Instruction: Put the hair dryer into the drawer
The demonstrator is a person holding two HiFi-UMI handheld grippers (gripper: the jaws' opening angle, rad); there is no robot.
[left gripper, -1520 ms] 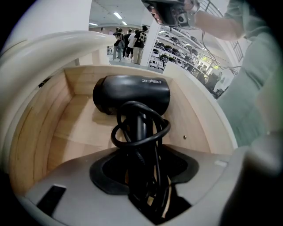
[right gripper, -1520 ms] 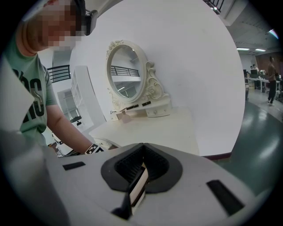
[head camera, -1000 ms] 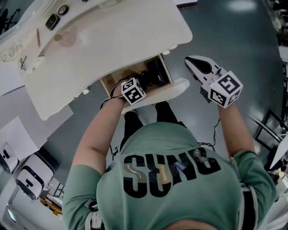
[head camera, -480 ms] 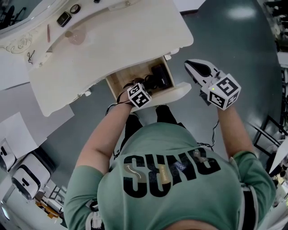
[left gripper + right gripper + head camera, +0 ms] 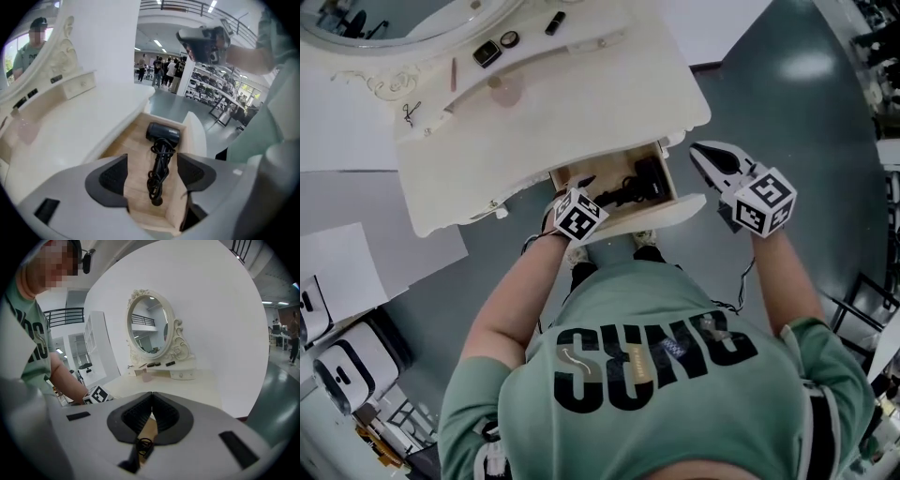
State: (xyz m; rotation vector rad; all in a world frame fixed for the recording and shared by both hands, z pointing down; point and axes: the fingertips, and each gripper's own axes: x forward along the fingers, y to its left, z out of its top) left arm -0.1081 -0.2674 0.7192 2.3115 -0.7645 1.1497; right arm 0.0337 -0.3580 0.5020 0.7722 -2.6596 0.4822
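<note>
My left gripper (image 5: 150, 174) hangs over the open drawer (image 5: 661, 214), tipped steeply down into it, with my left forearm (image 5: 520, 291) reaching forward from the shoulder toward the drawer's near left corner. Its jaws are opening and stand wide apart, the pads touching nothing. Between them, further down, I see the dryer (image 5: 162, 133) lying flat on the drawer's wooden floor, its body toward the far end and its coiled cord trailing back toward me. My right gripper (image 5: 703, 152) is held out in the air to the right of the drawer, apart from the table (image 5: 581, 94), pointing only slightly downward, with the right forearm (image 5: 778, 272) stretched nearly straight ahead. Its jaws are pressed together at the tips and grip nothing.
</note>
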